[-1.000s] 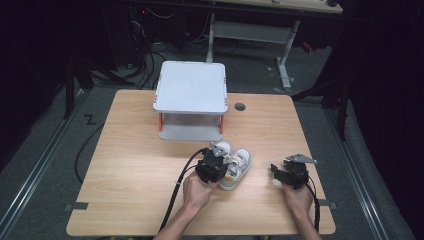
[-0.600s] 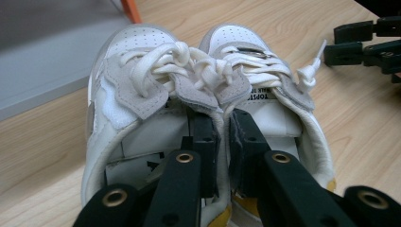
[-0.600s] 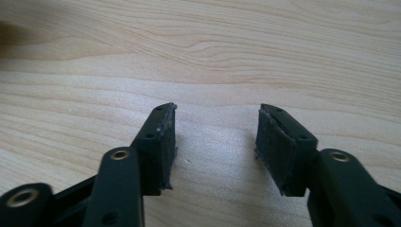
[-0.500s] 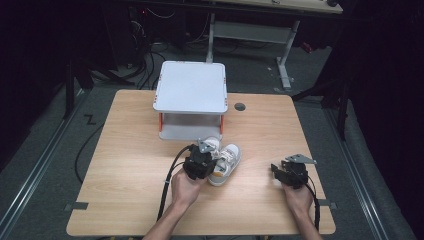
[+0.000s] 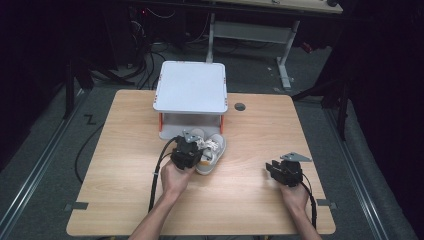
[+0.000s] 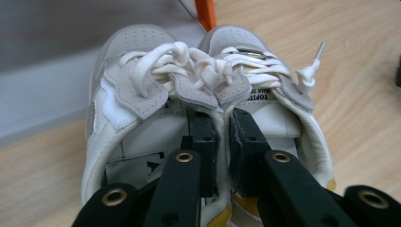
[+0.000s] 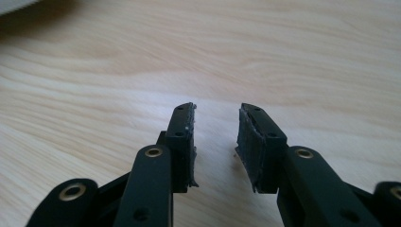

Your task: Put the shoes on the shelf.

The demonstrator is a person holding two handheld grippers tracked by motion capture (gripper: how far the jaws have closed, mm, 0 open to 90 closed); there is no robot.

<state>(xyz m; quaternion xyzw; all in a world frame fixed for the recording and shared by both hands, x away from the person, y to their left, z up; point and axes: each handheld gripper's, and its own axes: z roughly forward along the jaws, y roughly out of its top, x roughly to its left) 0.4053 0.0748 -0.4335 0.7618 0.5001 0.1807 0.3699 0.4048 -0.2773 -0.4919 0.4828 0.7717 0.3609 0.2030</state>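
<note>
Two white shoes (image 5: 210, 151), one grey shelf stand (image 5: 190, 90), one wooden table (image 5: 125, 150), two claws (image 5: 188, 150)

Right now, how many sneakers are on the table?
2. Both white sneakers sit side by side in front of the white two-tier shelf: the left sneaker and the right sneaker, their inner collars pinched together by the left gripper. None appears hidden.
</note>
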